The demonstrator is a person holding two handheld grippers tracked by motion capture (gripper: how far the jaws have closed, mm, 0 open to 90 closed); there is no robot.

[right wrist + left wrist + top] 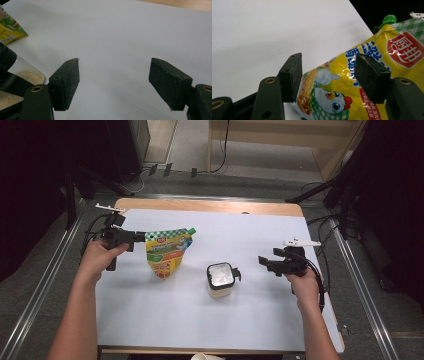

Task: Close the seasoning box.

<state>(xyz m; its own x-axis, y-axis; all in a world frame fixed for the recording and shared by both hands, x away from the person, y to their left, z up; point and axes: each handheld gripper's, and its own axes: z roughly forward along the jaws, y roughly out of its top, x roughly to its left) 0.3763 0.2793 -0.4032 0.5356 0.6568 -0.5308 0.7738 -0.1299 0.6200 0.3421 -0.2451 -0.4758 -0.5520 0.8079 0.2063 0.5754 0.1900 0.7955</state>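
A yellow stand-up pouch [167,252] with a green cap [191,231] rests on the white table cover [260,227], left of centre. My left gripper [140,237] is at the pouch's upper left corner. In the left gripper view my left gripper [328,77] is open, and the pouch [404,52] spans the gap between and beyond the pads. A clear jar [220,280] of pale powder with a flip-top lid stands mid-table. My right gripper [263,262] hovers open to the right of it, nothing between its pads [113,82]. The jar [23,75] sits at that view's left edge.
The wooden table edge [210,205] shows beyond the white cover. Metal rails [360,285] run along both sides, with black stands and cables behind. A pale cup rim [207,356] peeks in at the front edge.
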